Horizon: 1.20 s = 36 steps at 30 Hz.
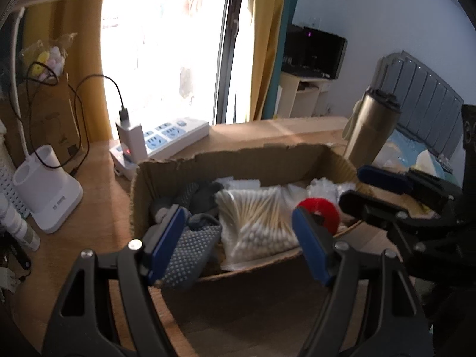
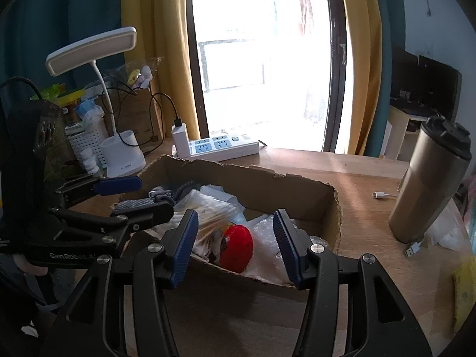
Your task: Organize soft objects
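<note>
Both our grippers, left (image 1: 238,241) and right (image 2: 235,244), hover with fingers parted, gripping nothing, over the cardboard box (image 2: 267,184) holding the red plush (image 2: 236,247).

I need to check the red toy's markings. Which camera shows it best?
The right wrist view: the red toy lies between the open fingers, its patterned side visible. The left wrist view shows only a red arc behind a finger.

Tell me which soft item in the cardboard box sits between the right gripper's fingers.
The red plush, at the box's near edge; the right gripper frames it with open jaws. The cotton swab bag and grey dotted socks lie further left.
</note>
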Motion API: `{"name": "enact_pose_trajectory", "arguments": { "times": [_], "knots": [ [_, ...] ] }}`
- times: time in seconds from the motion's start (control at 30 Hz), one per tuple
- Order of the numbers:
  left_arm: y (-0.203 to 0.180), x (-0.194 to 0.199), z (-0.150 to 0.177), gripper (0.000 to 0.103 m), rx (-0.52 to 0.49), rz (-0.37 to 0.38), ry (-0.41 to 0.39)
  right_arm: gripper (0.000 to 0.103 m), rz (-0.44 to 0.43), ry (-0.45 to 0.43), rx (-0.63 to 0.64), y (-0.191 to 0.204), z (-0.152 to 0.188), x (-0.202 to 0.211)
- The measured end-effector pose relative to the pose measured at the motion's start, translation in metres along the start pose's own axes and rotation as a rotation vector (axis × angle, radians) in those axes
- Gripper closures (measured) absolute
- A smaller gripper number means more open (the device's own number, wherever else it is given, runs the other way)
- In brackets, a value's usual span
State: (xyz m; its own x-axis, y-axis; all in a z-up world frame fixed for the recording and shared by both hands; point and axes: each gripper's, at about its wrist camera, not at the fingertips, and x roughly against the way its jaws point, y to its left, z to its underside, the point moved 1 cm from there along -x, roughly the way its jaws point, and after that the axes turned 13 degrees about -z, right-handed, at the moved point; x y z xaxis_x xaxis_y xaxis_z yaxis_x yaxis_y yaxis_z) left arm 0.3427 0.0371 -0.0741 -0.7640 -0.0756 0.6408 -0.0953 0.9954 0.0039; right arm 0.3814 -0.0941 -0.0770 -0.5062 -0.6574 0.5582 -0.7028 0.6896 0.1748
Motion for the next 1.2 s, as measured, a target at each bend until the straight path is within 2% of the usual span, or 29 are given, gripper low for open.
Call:
{"name": "enact_pose_trajectory", "arguments": {
  "times": [0.53, 0.93, 1.0, 1.1, 1.2],
  "knots": [
    [0.006, 0.076, 0.006, 0.027, 0.036, 0.038, -0.139, 0.047, 0.037, -0.05, 0.037, 0.036, 0.001, 0.044],
    [0.008, 0.121, 0.02, 0.026, 0.045, 0.035, -0.207, 0.044, 0.072, -0.095, 0.054, 0.058, 0.008, 0.083],
    [0.009, 0.127, 0.022, 0.024, 0.048, 0.027, -0.213, 0.04, 0.079, -0.104, 0.053, 0.062, 0.01, 0.089],
    [0.01, 0.139, 0.026, 0.012, 0.054, 0.021, -0.228, 0.039, 0.087, -0.117, 0.055, 0.068, 0.014, 0.099],
    [0.012, 0.149, 0.031, 0.011, 0.058, 0.017, -0.244, 0.039, 0.098, -0.129, 0.057, 0.074, 0.018, 0.11]
  ]
}}
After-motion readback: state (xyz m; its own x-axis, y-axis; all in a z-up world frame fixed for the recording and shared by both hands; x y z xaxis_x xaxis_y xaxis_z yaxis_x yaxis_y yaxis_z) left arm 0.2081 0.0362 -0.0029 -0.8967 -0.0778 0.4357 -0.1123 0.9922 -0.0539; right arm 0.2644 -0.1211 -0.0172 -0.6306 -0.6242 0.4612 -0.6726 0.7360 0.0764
